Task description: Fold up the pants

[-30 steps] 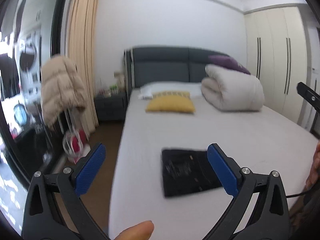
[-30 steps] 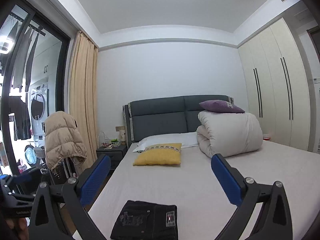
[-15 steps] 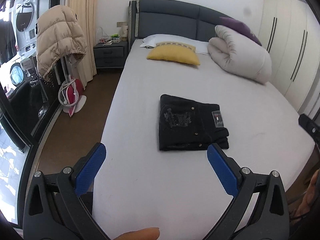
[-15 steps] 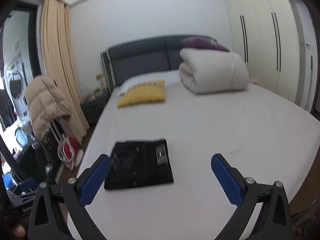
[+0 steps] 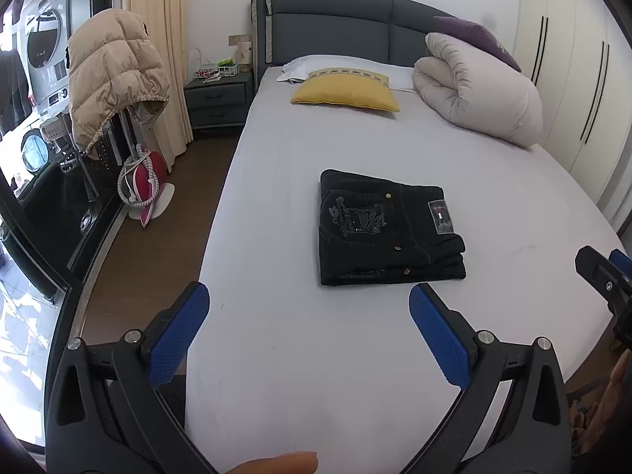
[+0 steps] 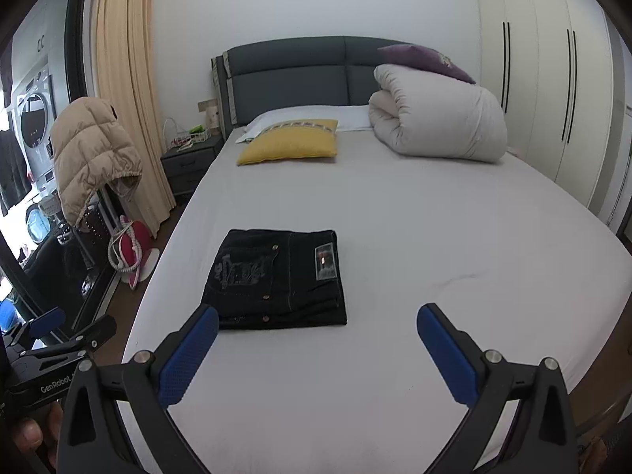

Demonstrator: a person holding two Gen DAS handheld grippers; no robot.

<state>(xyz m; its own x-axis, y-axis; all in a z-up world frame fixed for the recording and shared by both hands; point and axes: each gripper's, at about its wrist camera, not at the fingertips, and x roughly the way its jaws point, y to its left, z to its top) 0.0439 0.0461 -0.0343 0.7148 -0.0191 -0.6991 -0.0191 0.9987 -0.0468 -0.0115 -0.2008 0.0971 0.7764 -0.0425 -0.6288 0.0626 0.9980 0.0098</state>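
Black pants (image 5: pixel 383 229) (image 6: pixel 276 278) lie folded into a flat rectangle on the white bed (image 5: pixel 316 355) (image 6: pixel 434 217), embroidered back pocket and label facing up. My left gripper (image 5: pixel 308 308) hangs open above the sheet just in front of the pants, touching nothing. My right gripper (image 6: pixel 318 322) is open too, over the sheet at the pants' near right corner, with nothing between its blue pads. The right gripper's tip (image 5: pixel 604 272) shows at the right edge of the left wrist view; the left gripper (image 6: pixel 59 335) shows at the lower left of the right wrist view.
A yellow pillow (image 5: pixel 345 93), a rolled white duvet (image 5: pixel 478 87) and a purple cushion (image 6: pixel 428 61) sit at the headboard end. Left of the bed are a nightstand (image 5: pixel 219 100), a beige puffer jacket (image 5: pixel 112 75) on a rack and a red steamer (image 5: pixel 142 181). Wardrobes (image 6: pixel 553 98) line the right wall.
Both views have tipped down from the wall and headboard toward the bed, so the folded pants now sit closer and lower in front of both grippers. Both grippers stayed open.
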